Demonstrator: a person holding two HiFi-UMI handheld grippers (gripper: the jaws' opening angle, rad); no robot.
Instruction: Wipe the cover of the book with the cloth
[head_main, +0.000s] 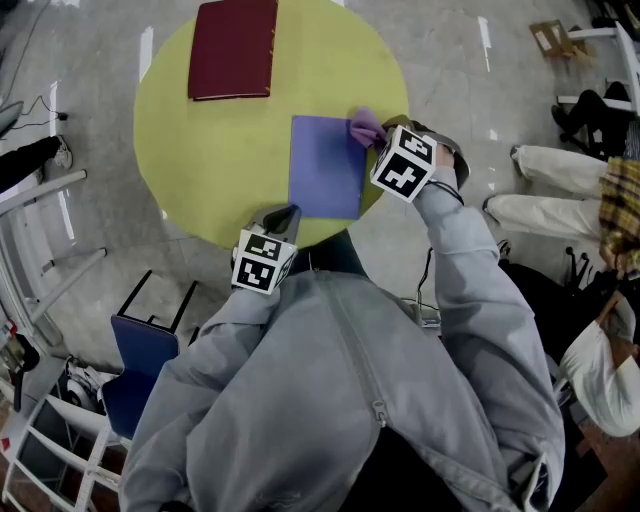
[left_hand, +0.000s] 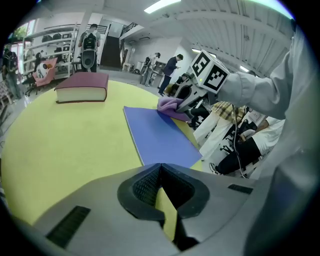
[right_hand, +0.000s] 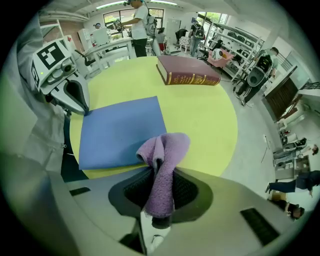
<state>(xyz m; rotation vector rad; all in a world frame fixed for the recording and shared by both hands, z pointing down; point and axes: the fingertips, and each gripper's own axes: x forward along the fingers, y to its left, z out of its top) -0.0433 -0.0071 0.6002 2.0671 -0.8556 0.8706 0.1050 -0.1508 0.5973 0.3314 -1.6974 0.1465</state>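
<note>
A thin blue book (head_main: 325, 166) lies flat on the round yellow table (head_main: 200, 160), near its front edge. My right gripper (head_main: 375, 140) is shut on a purple cloth (head_main: 366, 126) (right_hand: 162, 165), which rests at the book's far right corner (left_hand: 171, 106). My left gripper (head_main: 283, 219) is shut with nothing in it; its tips (left_hand: 161, 172) sit on the table by the book's near left corner, seen in the right gripper view (right_hand: 80, 97). The blue cover (right_hand: 120, 131) (left_hand: 157, 135) is unobstructed.
A thick maroon book (head_main: 234, 47) (left_hand: 82, 86) (right_hand: 187, 71) lies at the far left of the table. A blue chair (head_main: 140, 360) stands at the lower left, white racks beside it. Seated people (head_main: 580, 200) are to the right.
</note>
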